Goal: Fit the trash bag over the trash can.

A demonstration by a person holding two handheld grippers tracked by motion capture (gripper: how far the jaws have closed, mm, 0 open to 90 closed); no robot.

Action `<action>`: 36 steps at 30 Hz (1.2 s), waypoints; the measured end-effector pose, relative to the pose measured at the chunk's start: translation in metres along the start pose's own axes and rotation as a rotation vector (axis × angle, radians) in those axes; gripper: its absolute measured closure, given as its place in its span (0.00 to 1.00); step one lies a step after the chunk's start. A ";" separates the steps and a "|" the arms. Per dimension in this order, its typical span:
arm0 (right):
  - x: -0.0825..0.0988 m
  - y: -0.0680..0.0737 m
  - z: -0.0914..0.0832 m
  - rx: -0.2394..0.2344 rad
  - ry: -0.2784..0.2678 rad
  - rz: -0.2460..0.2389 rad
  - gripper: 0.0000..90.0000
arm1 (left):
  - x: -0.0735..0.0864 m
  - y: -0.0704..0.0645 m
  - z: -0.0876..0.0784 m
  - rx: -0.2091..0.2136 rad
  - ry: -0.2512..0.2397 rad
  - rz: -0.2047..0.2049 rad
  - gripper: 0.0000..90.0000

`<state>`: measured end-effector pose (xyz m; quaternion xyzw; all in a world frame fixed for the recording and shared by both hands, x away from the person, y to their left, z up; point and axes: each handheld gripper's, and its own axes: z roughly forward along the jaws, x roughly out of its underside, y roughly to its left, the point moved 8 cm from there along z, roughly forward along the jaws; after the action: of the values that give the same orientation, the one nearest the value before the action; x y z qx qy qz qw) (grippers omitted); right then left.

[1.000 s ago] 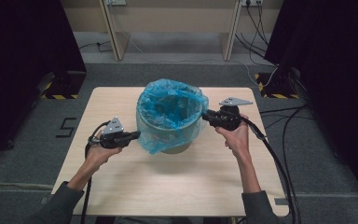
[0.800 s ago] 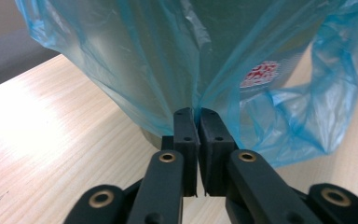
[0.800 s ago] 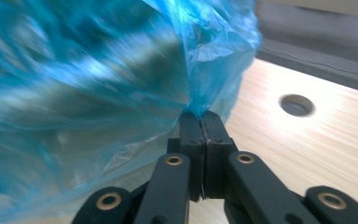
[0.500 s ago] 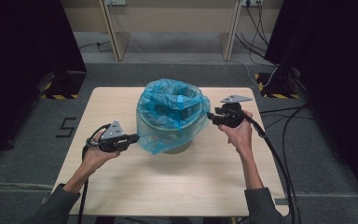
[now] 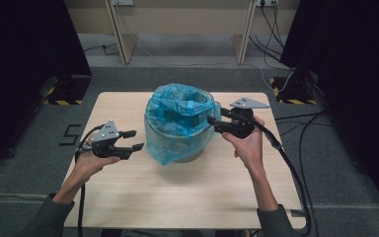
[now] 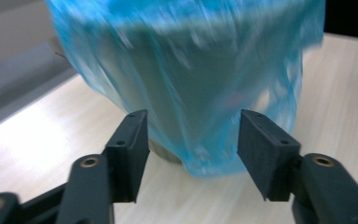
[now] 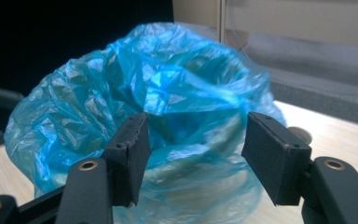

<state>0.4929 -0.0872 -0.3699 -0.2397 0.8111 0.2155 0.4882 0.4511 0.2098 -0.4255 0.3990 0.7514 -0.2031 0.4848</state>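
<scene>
Blurred blue bag (image 6: 191, 84) over a bin on the table (image 6: 42, 140), beyond parted jaws (nothing between).

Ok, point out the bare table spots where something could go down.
Widest bare stretch: the table near edge, between the forearms. Smaller patches: both far corners behind the bin. Crowded: beside the bin, where the left tool and right tool sit.

Both grippers matte black. Left gripper (image 5: 131, 140): grey three-cornered plate on top with small dark holes, black cable trailing behind. Right gripper (image 5: 216, 121): same plate, thicker black cable behind. Jaws are blocky flat pads, brass-coloured pivot screws just below them. Grey-green sleeves on both forearms.
</scene>
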 end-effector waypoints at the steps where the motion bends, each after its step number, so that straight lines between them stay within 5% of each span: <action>1: 0.002 0.000 0.003 0.004 0.013 0.006 0.45 | -0.007 0.006 -0.002 -0.012 -0.017 -0.016 0.45; 9: 0.005 -0.024 0.022 0.045 0.047 0.045 0.53 | -0.033 0.037 0.001 -0.088 -0.116 -0.093 0.43; 19: -0.004 -0.042 0.042 -0.018 0.047 0.043 0.55 | -0.060 0.038 0.022 -0.121 -0.155 -0.099 0.39; 24: -0.005 -0.031 0.025 0.063 0.031 -0.010 0.41 | -0.056 0.021 0.031 -0.116 -0.107 -0.036 0.38; 28: -0.005 -0.016 0.013 0.055 0.013 -0.012 0.39 | -0.057 0.007 0.028 -0.110 -0.121 -0.020 0.38; 31: -0.003 -0.006 0.011 0.039 0.018 -0.003 0.38 | -0.060 -0.009 0.026 -0.111 -0.109 0.029 0.38; 36: 0.002 -0.004 0.014 0.048 0.045 -0.007 0.38 | -0.062 -0.017 0.028 -0.102 -0.105 0.042 0.36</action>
<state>0.5038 -0.0827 -0.3781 -0.2354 0.8260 0.1887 0.4761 0.4665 0.1557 -0.3844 0.3784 0.7256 -0.1751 0.5474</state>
